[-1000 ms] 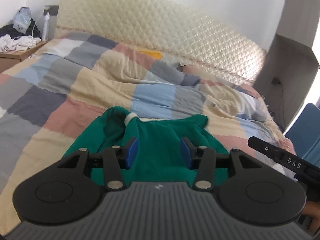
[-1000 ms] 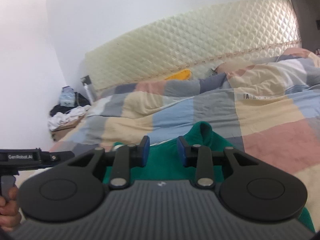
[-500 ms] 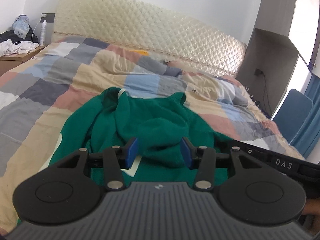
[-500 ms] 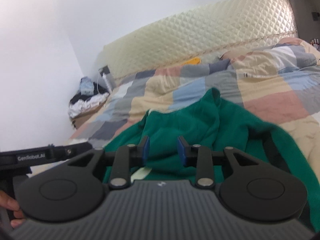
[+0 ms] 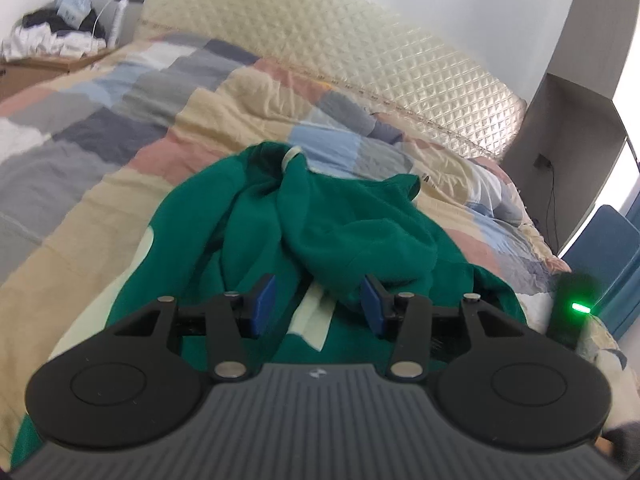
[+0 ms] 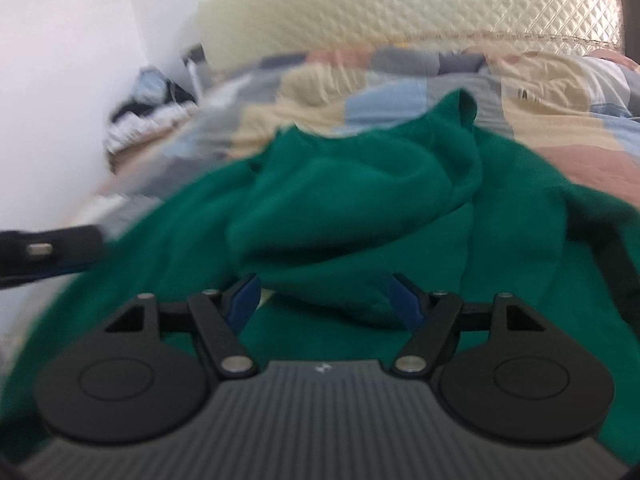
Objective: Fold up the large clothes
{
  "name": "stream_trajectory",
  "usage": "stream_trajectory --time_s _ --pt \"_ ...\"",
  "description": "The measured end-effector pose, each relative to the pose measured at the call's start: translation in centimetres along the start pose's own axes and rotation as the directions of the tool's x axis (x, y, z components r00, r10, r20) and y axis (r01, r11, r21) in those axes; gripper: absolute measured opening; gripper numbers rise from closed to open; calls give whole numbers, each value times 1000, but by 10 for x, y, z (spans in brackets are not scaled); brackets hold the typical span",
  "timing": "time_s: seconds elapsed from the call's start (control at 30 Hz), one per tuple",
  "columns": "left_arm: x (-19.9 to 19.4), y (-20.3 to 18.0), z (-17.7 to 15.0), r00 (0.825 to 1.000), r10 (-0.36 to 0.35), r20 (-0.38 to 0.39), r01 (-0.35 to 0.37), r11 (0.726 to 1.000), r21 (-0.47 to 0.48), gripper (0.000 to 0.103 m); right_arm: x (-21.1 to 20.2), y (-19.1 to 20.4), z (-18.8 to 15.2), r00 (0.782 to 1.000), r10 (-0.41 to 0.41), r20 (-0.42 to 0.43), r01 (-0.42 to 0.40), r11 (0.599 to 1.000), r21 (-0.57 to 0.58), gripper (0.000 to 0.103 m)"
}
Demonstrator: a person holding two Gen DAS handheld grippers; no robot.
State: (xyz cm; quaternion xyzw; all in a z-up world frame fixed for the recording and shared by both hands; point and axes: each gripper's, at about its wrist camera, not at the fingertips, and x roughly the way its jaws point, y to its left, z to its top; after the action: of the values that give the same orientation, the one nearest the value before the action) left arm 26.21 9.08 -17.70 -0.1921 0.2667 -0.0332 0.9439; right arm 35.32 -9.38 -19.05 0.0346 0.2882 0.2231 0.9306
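Green garment [image 5: 352, 236] bunched in a heap on the bed [image 5: 120, 152], over the patchwork quilt; hood-like lump on top, pale lining strip showing just ahead of the left tool.

Left tool [image 5: 316, 304]: half spread, pads clear of fabric, nothing clamped. Low over the near edge of the heap.

Right tool [image 6: 324, 300]: jaws just been opening, now wide; fold of green cloth sitting between the pads but not pinched, so released. Frame motion-blurred, exact contact with the pads hard to confirm.

Task state, as judged: nothing folded yet. Garment crumpled, sleeves and hem not laid out. Likely next: grab two points and spread flat.

Risks from here:
- Grabbing the top lump rather than a hem or shoulder seam: lifts several layers together, garment stays balled.
- Mismatched grab points between the two tools: twisted cloth, skewed fold line.
- Pinching quilt along with garment: both soft and wrinkled, low approach could catch both and drag the bedding.
- Thick fleece-like fabric: shallow bite may slip out on lift.
- Right view blurred: poor aim if closing while moving this fast.
- Tools close together over the same heap: collision possible.
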Motion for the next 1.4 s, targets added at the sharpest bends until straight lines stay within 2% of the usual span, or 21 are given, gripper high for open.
stream_trajectory --time_s 0.1,0.17,0.2,0.23,0.33,0.43,0.53,0.63,0.7,0.83,0.97,1.1,1.2,1.3,1.37,1.4 --pt "8 11 -3 1000 4 -14 -4 1000 -14 52 39 5 -3 999 -37 -28 36 999 -31 74" --pt "11 15 -2 1000 8 -7 -8 1000 -18 52 56 8 -2 997 -69 -18 68 997 -33 73" --pt "13 17 -1 1000 8 -2 -8 1000 -23 52 62 9 2 998 -68 -5 68 997 -38 67" --pt "15 20 0 1000 13 2 -13 999 -31 52 67 10 7 997 -74 8 74 996 -54 54" --pt "22 28 5 1000 1 28 0 998 -62 52 87 9 34 995 -98 29 100 990 -99 32" --pt "36 39 9 1000 -5 29 7 997 -75 52 111 4 74 992 -115 59 121 986 -111 23" --pt "52 46 7 999 8 36 -6 999 -50 52 133 1 125 981 -148 124 163 980 -117 22" --pt "67 54 7 999 -19 30 21 997 -73 52 156 -6 180 965 -178 194 195 978 -70 22" --pt "75 58 7 999 -23 41 26 996 -80 52 178 -9 210 953 -202 226 225 971 -83 22" --pt "89 65 6 999 -22 41 26 995 -95 52 226 -16 238 937 -221 269 260 958 -118 22" --pt "105 76 3 999 -15 28 19 991 -134 52 279 -28 237 935 -258 244 293 948 -120 22" --pt "113 85 -1 999 -18 35 24 985 -168 52 319 -38 217 946 -271 176 298 942 -151 23" --pt "115 88 -2 999 -31 26 35 982 -186 52 317 -49 192 961 -211 180 236 963 -131 25" --pt "115 90 -1 999 -44 17 46 981 -190 52 296 -55 185 960 -163 226 192 974 -116 29" --pt "113 89 0 999 -48 17 50 979 -197 52 281 -57 187 963 -143 228 172 979 -109 37" --pt "109 87 -1 999 -45 18 48 980 -191 52 271 -57 188 965 -137 225 163 981 -102 44"
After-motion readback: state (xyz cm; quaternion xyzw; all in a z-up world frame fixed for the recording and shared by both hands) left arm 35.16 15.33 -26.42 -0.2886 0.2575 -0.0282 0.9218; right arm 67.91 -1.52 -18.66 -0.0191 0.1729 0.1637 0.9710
